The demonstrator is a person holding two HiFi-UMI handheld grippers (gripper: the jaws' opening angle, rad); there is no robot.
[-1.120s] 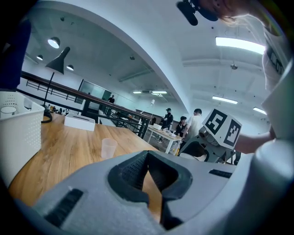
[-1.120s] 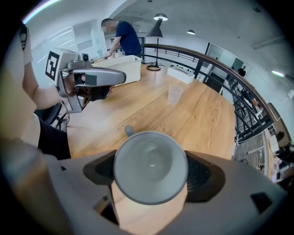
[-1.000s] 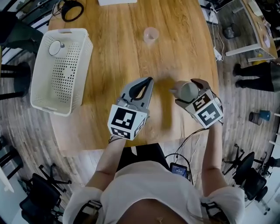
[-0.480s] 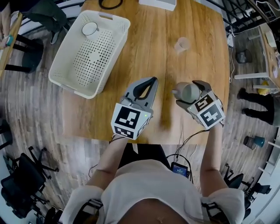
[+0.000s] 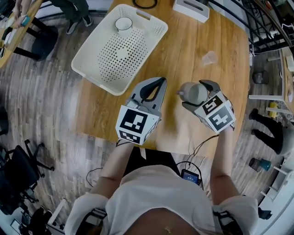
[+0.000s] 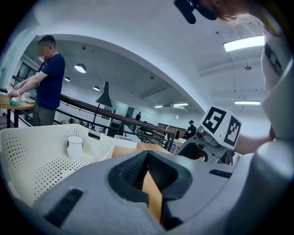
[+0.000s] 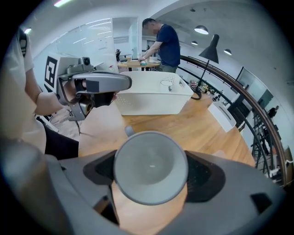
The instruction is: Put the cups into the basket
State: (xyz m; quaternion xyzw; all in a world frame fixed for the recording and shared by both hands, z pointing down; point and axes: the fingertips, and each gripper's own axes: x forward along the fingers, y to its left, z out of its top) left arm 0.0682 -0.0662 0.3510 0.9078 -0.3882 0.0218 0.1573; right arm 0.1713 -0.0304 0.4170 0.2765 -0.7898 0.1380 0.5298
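Note:
A white perforated basket (image 5: pixel 138 55) sits at the table's far left with a white cup (image 5: pixel 123 25) standing in its far corner. My right gripper (image 5: pixel 198 95) is shut on a grey cup (image 5: pixel 193 91), held above the table right of the basket; the cup's mouth (image 7: pixel 150 172) fills the right gripper view. My left gripper (image 5: pixel 159 83) is shut and empty, just right of the basket's near corner. A clear plastic cup (image 5: pixel 210 57) stands on the table farther back at the right. The left gripper view shows the basket (image 6: pixel 27 151) and white cup (image 6: pixel 74 146) at left.
A white box (image 5: pixel 190 9) and a black cable ring (image 5: pixel 147 3) lie at the table's far edge. The wooden table (image 5: pixel 179 41) ends just in front of me. Office chairs (image 5: pixel 18 170) stand on the floor at left. A person (image 7: pixel 164 43) works at another table behind the basket.
Both grippers, the right one still holding the grey cup, have shifted left along the table toward the basket. The basket and the clear cup now sit further right in the view.

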